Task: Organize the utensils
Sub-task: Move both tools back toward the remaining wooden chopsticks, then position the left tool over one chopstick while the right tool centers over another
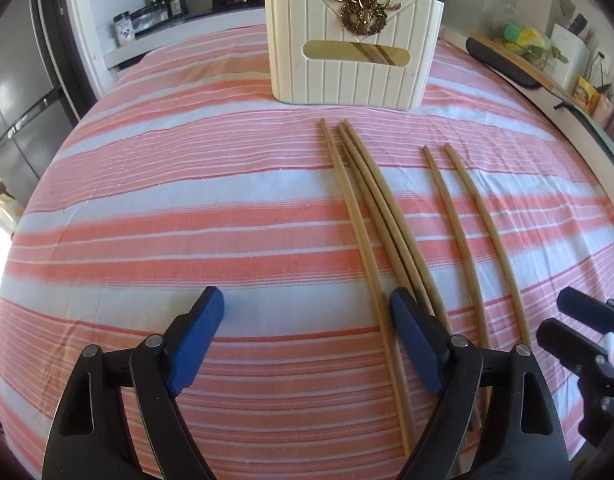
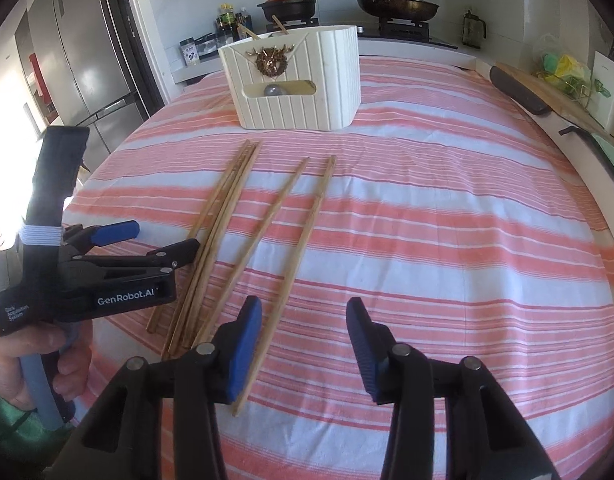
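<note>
On the striped tablecloth (image 2: 427, 240), the left claw (image 2: 163, 242) reads "GenRobot.AI".

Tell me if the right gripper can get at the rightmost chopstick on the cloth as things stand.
Probably yes. The right gripper has its jaws open and empty, and the rightmost chopstick lies apart from the others, running just beside the left jaw. Nothing covers it; the left gripper sits over the bundle further left.

A home kitchen. Upper centre: gas stove (image 2: 403, 26) with lidded pot (image 2: 289, 4) and frying pan (image 2: 397, 4). Upper left: fridge (image 2: 83, 56), sauce bottles (image 2: 231, 20). Right: cutting board (image 2: 547, 92).
</note>
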The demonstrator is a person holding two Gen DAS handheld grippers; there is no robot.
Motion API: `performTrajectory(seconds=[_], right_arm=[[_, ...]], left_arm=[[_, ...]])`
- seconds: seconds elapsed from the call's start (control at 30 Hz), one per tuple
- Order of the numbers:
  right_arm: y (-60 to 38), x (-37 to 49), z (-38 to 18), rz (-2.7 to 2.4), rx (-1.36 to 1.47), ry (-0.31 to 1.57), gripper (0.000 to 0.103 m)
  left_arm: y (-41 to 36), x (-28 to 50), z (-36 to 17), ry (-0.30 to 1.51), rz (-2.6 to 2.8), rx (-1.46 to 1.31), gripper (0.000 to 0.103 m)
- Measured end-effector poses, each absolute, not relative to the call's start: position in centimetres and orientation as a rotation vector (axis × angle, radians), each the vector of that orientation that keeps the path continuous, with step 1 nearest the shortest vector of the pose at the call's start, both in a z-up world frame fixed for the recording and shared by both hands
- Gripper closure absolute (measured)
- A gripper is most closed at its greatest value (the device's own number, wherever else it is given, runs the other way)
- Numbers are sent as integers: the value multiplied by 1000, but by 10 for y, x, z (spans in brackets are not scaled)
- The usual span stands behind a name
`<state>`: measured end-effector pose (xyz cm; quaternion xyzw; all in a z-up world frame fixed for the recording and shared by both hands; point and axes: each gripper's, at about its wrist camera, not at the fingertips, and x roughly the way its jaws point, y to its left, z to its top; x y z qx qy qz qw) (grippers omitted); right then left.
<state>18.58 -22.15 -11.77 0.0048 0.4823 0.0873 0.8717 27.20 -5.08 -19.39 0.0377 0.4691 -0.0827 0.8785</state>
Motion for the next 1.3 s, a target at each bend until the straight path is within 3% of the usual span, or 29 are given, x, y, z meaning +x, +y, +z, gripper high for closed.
performTrajectory(seconds=[0.1,0.2,0.23,0.27,0.3,0.83,0.9,0.93,0.97,1.0,1.07,1.23,1.3], right_arm=[[-214,194,-125,194,-14,1026,69],[-205,198,-131,196,-70,1030,76],[-201,198,-131,194,-98,1024,81],[-199,198,-131,187,-121,1017,92],[-198,198,-131,171,-136,1011,93],[-287,149,-121,-58,-51,978,96],[-290,143,-117,-43,-25,956,95],[-290,141,-117,-32,-12,948,95],[-289,141,-118,-24,-7,947,88],[-288,141,-120,-24,-9,950,68],[-285,144,-125,-34,-9,947,45],[-281,145,-132,-39,-32,937,43],[-280,146,-133,-38,-39,932,43]], left_arm=[[-52,275,-193,971,-168,81,34],[-55,274,-192,951,-158,93,55],[-56,273,-191,943,-153,97,70],[-56,273,-191,939,-149,100,88],[-56,272,-191,938,-141,101,95],[26,219,-187,951,-40,2,97],[33,213,-186,936,-55,-34,93],[35,213,-187,939,-61,-46,79],[36,213,-189,947,-70,-52,58],[33,211,-190,943,-82,-55,51],[29,209,-190,939,-87,-34,28],[17,208,-196,940,-78,55,9],[19,208,-198,943,-79,47,6]])
